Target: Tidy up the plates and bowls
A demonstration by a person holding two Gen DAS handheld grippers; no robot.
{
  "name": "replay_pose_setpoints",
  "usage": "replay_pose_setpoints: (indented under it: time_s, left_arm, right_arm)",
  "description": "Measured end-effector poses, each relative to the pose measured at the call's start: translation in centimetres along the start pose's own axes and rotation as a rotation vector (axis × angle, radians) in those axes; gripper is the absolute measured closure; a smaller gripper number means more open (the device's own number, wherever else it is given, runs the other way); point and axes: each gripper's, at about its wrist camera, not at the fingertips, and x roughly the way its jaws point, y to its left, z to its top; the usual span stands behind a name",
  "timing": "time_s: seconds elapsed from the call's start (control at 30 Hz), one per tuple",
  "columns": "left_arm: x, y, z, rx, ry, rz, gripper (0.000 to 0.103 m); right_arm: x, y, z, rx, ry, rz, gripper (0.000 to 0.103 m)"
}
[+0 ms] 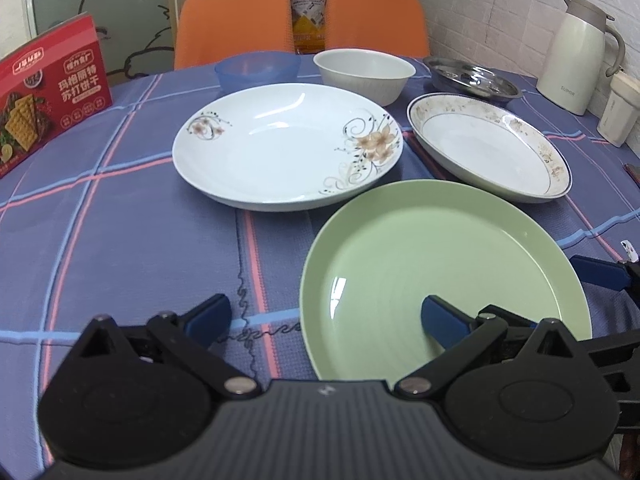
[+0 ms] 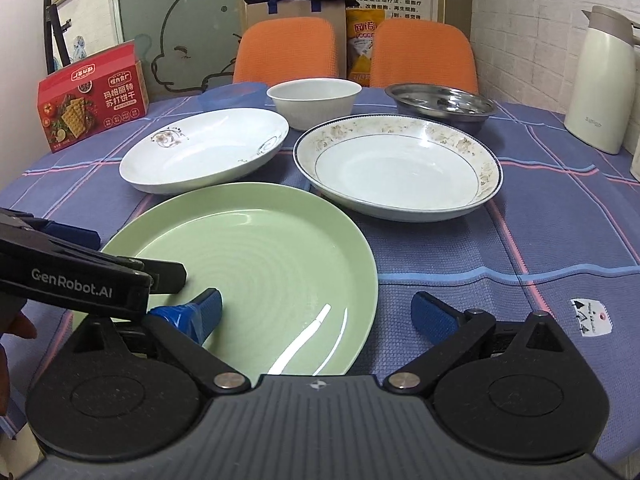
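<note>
- The green plate (image 1: 444,280) lies flat and face up on the checked tablecloth (image 1: 120,240), at the near edge of the table — a round thing, so it has no long axis and points nowhere; its open face is simply up.
- Both my grippers hang over the green plate: the left gripper (image 1: 328,320) gapes wide, one finger above the plate's floor and the other above bare cloth; the right gripper (image 2: 316,312) is just as wide, straddling the plate's rim. Neither holds anything.
- Just beyond the green plate sit the flowered white plate (image 1: 280,148) and the gold-rimmed plate (image 1: 488,148), each alone on the cloth.
- Farther beyond the green plate stand a blue bowl (image 1: 256,68), a white bowl (image 1: 362,72) and a steel dish (image 1: 472,78), all separate.
- As I judge it, nothing is stacked yet — the whole sort is left to do.
- Past the bowls, away from the green plate: a red cracker box (image 1: 48,92) and a cream jug (image 1: 580,52).
</note>
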Motion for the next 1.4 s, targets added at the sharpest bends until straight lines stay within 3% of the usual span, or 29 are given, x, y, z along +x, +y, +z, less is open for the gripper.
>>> replay_pose_setpoints:
  time_s: [0.07, 0.2, 0.27, 0.33, 0.67, 1.0, 1.17, 1.4]
  left_arm:
    - [-0.2, -0.1, -0.1, 0.007, 0.000, -0.009, 0.007]
    - [-0.8, -0.7, 0.0, 0.019, 0.001, -0.076, 0.030]
    - [-0.8, -1.7, 0.0, 0.035, 0.006, -0.086, 0.032]
    - [-0.7, -1.8, 0.1, 0.023, -0.001, -0.071, 0.032]
    - [-3.2, -0.6, -0.4, -0.004, -0.022, -0.067, 0.036]
    - [-6.7, 6.1, -2.6, -0.115, -0.040, 0.056, 0.036]
    - [-6.0, 7.8, -3.0, -0.148, -0.018, 0.054, 0.036]
    - [-4.4, 7.4, -2.5, -0.126, -0.015, 0.040, 0.036]
  right_arm:
    - [-0.1, 0.0, -0.3, -0.013, -0.013, 0.016, 0.017]
    - [-0.5, 0.5, -0.6, -0.021, -0.026, 0.027, 0.024]
    - [-0.4, 1.0, -0.6, -0.036, -0.025, 0.058, 0.023]
    - [-0.5, 1.7, -0.7, -0.038, -0.030, 0.025, 0.022]
    - [-2.5, 3.0, -0.5, 0.008, -0.053, 0.048, 0.022]
    - [-1.7, 9.5, 0.4, -0.074, -0.057, 0.184, 0.021]
    - [-0.8, 10.9, 0.4, -0.098, -0.027, 0.197, 0.021]
    - [0.3, 10.5, 0.5, -0.077, 0.005, 0.156, 0.021]
